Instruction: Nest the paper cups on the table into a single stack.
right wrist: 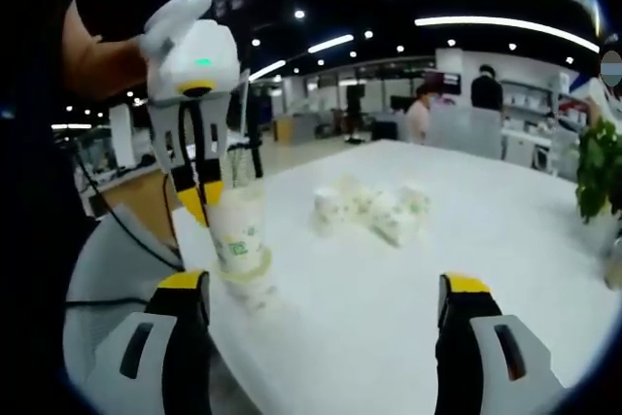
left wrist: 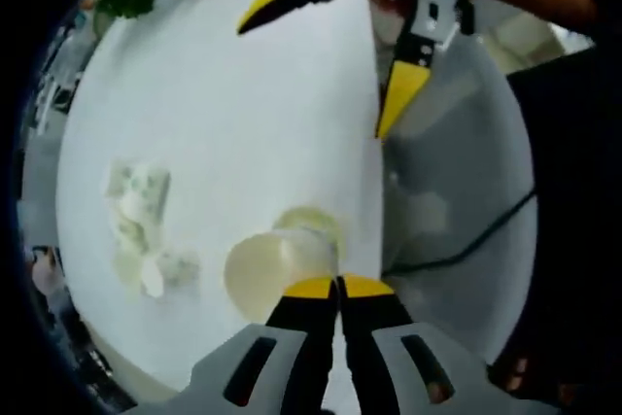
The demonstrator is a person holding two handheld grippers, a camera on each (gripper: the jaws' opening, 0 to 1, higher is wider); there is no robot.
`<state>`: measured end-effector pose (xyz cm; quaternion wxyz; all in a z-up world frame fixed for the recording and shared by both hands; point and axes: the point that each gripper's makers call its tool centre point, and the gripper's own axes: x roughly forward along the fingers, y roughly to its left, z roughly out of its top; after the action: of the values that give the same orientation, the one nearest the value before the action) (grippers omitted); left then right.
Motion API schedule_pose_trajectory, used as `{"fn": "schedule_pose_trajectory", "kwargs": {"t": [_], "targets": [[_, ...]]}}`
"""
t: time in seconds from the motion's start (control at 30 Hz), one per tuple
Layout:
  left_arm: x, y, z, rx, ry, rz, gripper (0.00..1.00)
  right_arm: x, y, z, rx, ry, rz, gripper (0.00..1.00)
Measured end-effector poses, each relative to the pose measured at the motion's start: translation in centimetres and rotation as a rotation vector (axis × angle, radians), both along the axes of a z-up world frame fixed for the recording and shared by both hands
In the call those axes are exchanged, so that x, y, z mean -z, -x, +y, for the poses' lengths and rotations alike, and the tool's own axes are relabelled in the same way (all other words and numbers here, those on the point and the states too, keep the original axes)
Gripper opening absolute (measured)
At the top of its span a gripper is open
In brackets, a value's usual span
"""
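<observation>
A: Two grippers at work. In the left gripper view, the left gripper [left wrist: 337, 287] rises from the bottom centre with its yellow tips pinched on the rim of a paper cup [left wrist: 275, 269], which sits low in the frame, its mouth facing the camera.

B: And in the right gripper view?

A: The same gripper [right wrist: 206, 203] comes down from the upper left, clamped on the rim of that cup [right wrist: 240, 235]. The cup bears a green print and stands in a second cup [right wrist: 251, 285] near the white table's [right wrist: 389, 318] edge, left of centre.

B: The right gripper?

A: The right gripper [right wrist: 324, 303] has its jaws spread wide at the bottom corners, nothing between them. In the left gripper view it [left wrist: 321, 65] reaches in from the top, equally splayed.

B: Other cups?

A: A cluster of loose cups [right wrist: 374, 209] lies at mid-frame in the right gripper view; they [left wrist: 141, 225] appear at centre left in the left gripper view. A green plant [right wrist: 601, 177] stands at the right edge.
</observation>
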<state>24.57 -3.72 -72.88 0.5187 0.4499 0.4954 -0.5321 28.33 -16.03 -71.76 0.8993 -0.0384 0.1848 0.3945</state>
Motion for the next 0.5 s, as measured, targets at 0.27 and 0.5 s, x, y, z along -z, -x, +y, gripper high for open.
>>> {"fn": "schedule_pose_trajectory", "kwargs": {"t": [0.27,0.5], "targets": [[0.9,-0.4,0.0,0.013,-0.008,-0.022,0.00,0.0,-0.1,0.1,0.000,0.002,0.003,0.95],[1.3,-0.9,0.4,0.015,-0.014,-0.034,0.00,-0.1,-0.2,0.0,0.004,0.001,0.003,0.94]]}}
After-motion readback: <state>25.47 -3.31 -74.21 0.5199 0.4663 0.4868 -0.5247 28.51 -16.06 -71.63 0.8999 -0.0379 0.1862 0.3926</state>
